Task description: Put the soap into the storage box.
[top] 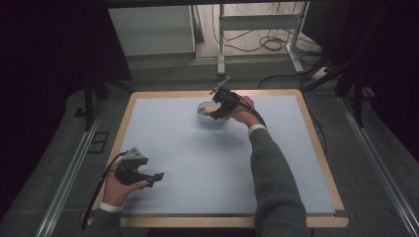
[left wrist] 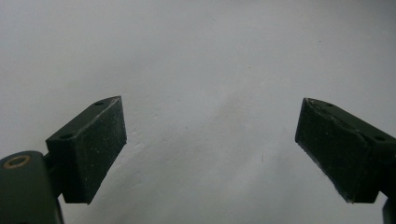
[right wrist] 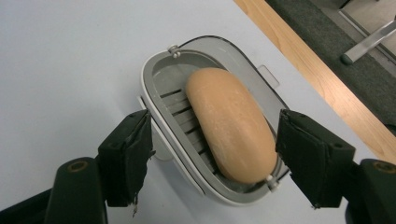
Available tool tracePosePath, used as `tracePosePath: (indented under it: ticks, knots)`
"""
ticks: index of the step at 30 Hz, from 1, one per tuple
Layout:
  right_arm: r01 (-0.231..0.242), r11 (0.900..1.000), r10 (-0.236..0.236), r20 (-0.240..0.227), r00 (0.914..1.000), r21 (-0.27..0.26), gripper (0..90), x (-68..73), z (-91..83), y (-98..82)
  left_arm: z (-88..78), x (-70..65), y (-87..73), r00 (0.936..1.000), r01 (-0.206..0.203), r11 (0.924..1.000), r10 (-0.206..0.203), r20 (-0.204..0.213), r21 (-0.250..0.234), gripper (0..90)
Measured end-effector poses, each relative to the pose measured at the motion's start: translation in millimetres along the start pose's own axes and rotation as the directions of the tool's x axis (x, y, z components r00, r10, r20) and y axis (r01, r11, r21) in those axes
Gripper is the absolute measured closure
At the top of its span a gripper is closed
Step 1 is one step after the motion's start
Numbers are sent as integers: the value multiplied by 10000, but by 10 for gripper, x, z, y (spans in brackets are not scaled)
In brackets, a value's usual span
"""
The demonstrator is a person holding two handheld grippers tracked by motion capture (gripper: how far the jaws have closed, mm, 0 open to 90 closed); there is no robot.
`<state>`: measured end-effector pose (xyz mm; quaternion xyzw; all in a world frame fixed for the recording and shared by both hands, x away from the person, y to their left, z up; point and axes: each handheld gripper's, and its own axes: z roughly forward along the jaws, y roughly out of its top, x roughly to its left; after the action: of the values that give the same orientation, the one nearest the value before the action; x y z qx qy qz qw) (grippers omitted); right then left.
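Near the bench's far edge, the tan soap bar (right wrist: pixel 229 126) lies loose in its slatted grey dish (right wrist: pixel 159 70), smooth, likely slippery, best pinched across its narrow waist; right tongs (right wrist: pixel 212 156) straddle it, pads clear, left tongs (left wrist: pixel 210 144) wide, empty.

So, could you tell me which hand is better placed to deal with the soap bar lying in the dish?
The right. The right gripper hangs over the soap dish, its open jaws flanking the soap bar without pressing it. The left gripper sits at the near left of the table, far from the dish.
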<state>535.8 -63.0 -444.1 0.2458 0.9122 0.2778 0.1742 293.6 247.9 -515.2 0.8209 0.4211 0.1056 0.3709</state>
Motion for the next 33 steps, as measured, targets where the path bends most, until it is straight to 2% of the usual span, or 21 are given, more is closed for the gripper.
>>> tracePosePath:
  ticks: [6,13,14,24,29,30,33]
  knots:
    - [-716,9963,710,-149,9974,-484,264,2,-170,-118,8,-7,3,10000,-11,10000,11,-8,-20,92]
    - [-1090,9906,1069,-291,9938,-830,242,66,-314,-290,2,-7,5,10000,-71,10000,71,-30,41,92]
    - [-1134,9897,1114,-272,9934,-871,241,87,-341,-323,1,-14,5,10000,32,10000,-32,-42,-48,92]
    - [-1342,9854,1365,152,9905,-1044,210,258,-552,-668,-11,-15,2,9999,39,10000,-39,-103,-18,92]
    - [-1472,9813,1503,165,9885,-1240,207,315,-664,-839,-14,-17,2,9999,47,10000,-48,-136,-12,92]
    - [-1490,9786,1533,199,9880,-1417,206,355,-730,-931,-13,-17,2,9999,47,10000,-48,-159,-19,92]
    - [-1614,9741,1686,330,9851,-1583,203,417,-817,-1057,-7,-23,2,9998,38,10000,-38,-176,-9,92]
